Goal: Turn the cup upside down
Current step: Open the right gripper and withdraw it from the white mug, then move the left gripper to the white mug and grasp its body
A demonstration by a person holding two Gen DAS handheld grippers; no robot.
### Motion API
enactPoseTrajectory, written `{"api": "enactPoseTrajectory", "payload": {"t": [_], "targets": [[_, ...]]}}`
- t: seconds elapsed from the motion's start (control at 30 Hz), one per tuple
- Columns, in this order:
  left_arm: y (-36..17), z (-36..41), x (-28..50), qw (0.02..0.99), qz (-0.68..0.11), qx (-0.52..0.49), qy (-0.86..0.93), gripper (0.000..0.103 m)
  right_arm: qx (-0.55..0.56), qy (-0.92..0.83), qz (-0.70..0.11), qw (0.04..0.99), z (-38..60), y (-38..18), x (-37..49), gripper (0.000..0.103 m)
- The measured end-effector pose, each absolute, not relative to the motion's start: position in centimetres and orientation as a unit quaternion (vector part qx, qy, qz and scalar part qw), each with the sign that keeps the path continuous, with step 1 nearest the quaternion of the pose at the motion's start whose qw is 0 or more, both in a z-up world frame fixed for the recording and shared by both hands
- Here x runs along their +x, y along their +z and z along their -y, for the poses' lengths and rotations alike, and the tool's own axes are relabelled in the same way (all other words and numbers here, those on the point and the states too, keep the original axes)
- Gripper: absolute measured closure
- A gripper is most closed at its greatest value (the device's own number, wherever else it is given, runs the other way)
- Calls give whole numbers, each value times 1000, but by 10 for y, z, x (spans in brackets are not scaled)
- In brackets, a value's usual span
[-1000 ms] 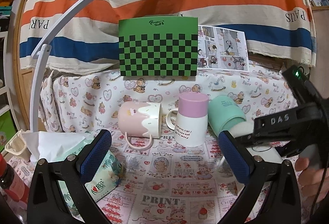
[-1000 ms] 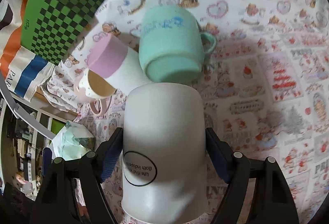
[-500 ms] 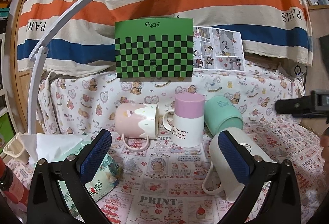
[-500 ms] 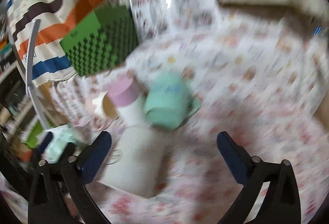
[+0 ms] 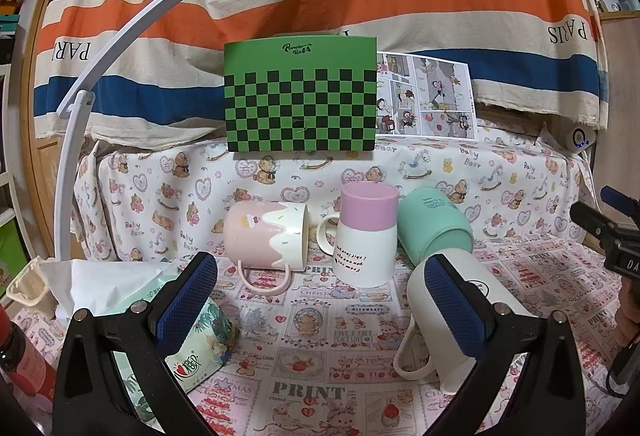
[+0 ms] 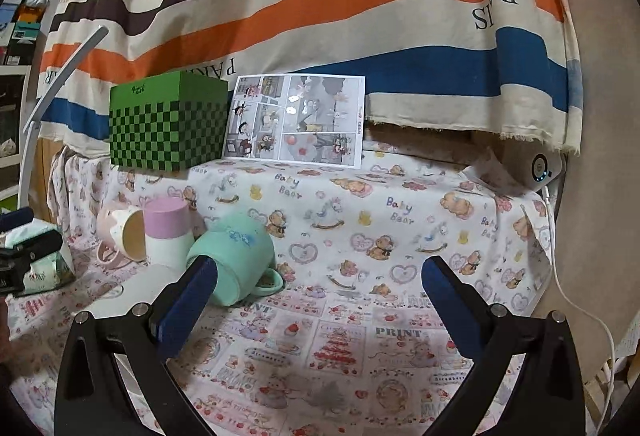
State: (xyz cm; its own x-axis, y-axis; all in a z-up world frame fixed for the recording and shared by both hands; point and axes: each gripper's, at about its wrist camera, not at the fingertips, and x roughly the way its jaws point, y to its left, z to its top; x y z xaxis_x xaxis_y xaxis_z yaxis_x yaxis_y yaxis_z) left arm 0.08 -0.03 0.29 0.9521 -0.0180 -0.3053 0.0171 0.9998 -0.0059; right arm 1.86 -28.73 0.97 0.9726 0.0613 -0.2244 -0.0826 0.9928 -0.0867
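A white cup (image 5: pixel 440 332) stands upside down on the printed cloth, handle to the left, partly behind my left gripper's right finger; it also shows in the right wrist view (image 6: pixel 132 292). A mint cup (image 5: pixel 434 232) stands upside down and tilted, a pink-and-white cup (image 5: pixel 366 240) stands upside down, and a pink cup (image 5: pixel 266 240) lies on its side. My left gripper (image 5: pixel 320 304) is open and empty in front of them. My right gripper (image 6: pixel 316 308) is open and empty, pulled back to the right of the cups; it also shows in the left wrist view (image 5: pixel 608 224).
A green checkered box (image 5: pixel 300 100) and a comic sheet (image 5: pixel 428 96) stand on the raised ledge behind. A tissue pack (image 5: pixel 192 340) and a red bottle (image 5: pixel 20 364) are at the left. A white lamp arm (image 5: pixel 80 108) curves overhead. A white cable (image 6: pixel 576 300) hangs at the right.
My right gripper has opened, let go of the white cup and pulled back up to the right. The white cup now stands upside down on the cloth. My left gripper has barely moved.
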Motion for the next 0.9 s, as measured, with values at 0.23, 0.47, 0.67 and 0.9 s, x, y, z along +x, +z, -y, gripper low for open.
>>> {"api": "enactPoseTrajectory", "payload": {"t": [0.23, 0.47, 0.67, 0.9], "targets": [[2, -1, 3, 987, -161, -8, -16, 0, -20, 51, -147, 988, 289, 0, 26, 0], [3, 2, 1, 988, -154, -3, -28, 0, -6, 30, -148, 988, 294, 0, 26, 0], [10, 8, -1, 985, -169, 3, -21, 0, -8, 21, -145, 989, 293, 2, 24, 0], [55, 37, 32, 958, -283, -1, -53, 0, -6, 0, -145, 989, 295, 2, 23, 0]]}}
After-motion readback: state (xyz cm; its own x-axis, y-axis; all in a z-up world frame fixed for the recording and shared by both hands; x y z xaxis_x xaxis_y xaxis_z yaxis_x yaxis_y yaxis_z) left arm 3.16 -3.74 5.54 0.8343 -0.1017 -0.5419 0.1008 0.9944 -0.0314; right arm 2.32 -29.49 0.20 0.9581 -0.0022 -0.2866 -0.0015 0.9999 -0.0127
